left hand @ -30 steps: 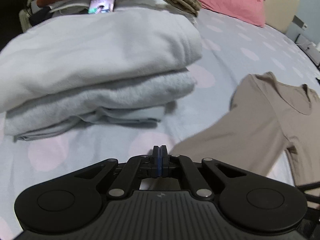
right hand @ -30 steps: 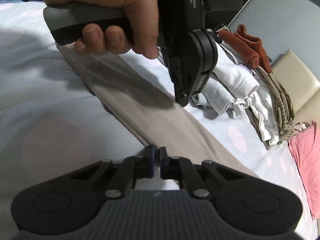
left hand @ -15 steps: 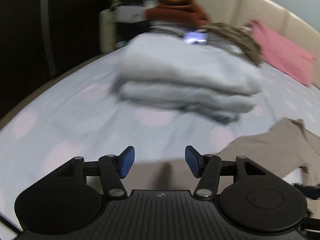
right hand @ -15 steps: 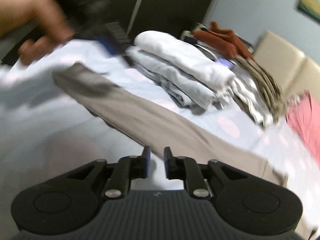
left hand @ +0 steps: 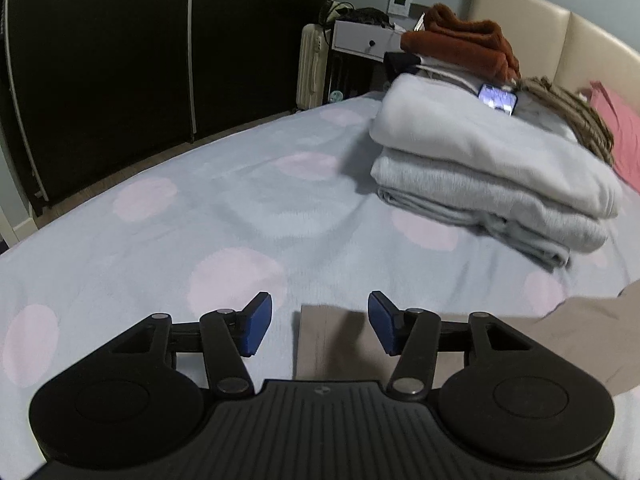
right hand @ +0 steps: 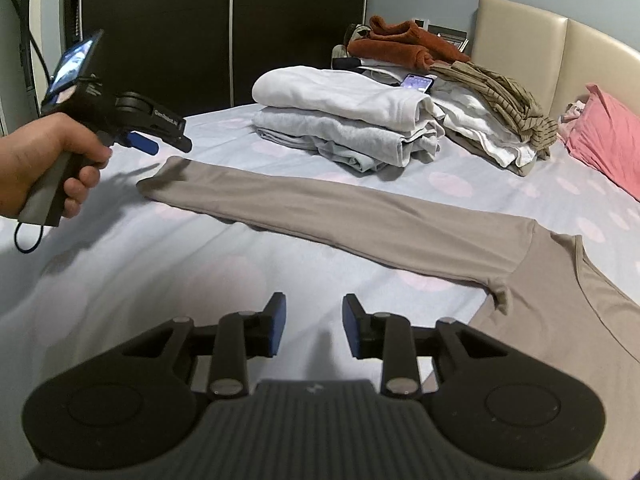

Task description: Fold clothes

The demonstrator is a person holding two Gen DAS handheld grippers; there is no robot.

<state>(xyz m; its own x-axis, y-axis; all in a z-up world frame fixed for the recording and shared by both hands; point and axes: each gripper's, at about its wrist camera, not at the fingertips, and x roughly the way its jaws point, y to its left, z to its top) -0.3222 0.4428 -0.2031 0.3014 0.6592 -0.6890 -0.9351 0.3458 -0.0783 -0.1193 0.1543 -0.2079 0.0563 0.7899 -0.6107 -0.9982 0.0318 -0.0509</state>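
A taupe long-sleeved shirt [right hand: 400,228] lies flat on the bed, one sleeve stretched out to the left. Its cuff end [left hand: 332,336] lies just under and between the fingers of my left gripper [left hand: 320,324], which is open and holds nothing. In the right wrist view the left gripper [right hand: 160,136] hovers just above that cuff, held by a hand. My right gripper [right hand: 312,330] is open and empty above bare sheet, left of the shirt's body.
A stack of folded white and grey clothes [right hand: 344,120] sits on the dotted bed sheet [left hand: 200,220] behind the sleeve, with a phone [right hand: 418,82], rust and striped garments behind. A pink pillow [right hand: 608,140] lies by the headboard. Dark wardrobe doors stand beyond the bed edge.
Both grippers have opened and drawn back and up. The left one let go of the sleeve cuff, which now lies flat on the bed.
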